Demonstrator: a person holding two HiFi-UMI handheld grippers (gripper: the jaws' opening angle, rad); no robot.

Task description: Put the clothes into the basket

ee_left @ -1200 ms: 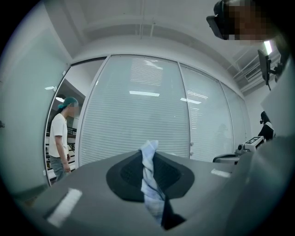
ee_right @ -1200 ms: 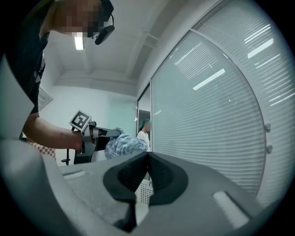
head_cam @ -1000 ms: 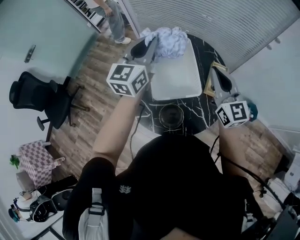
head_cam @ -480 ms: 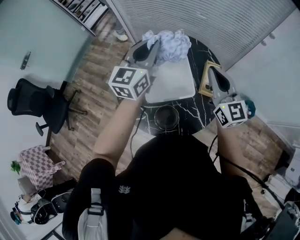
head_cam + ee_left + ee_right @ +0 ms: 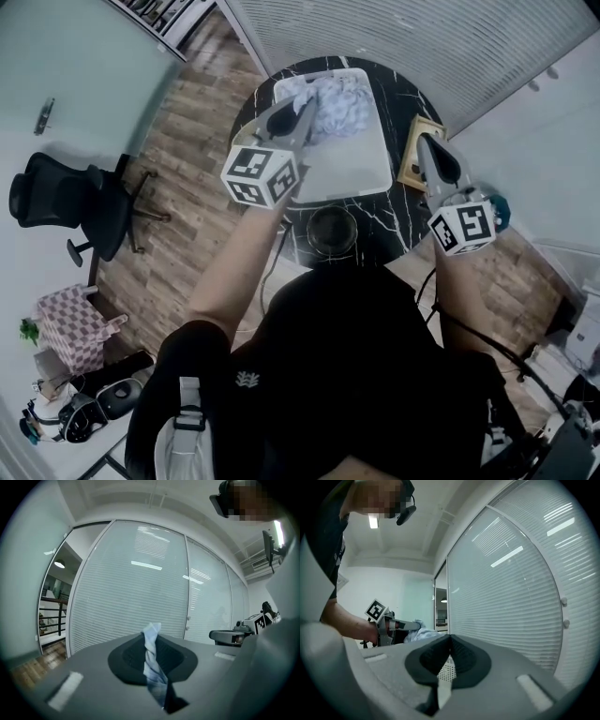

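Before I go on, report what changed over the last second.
The left tongs, still shut on the blue clothes, came down, so they now hang within the rim of the basket, not over its far edge. Nothing was let go. The right tongs stayed shut and empty beside it.

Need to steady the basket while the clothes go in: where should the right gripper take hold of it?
Probably the right-hand rim of the white basket, approached level from the right, where the right gripper is. That edge is bare and thin; the pale blue garment in the left gripper crowds the far end.
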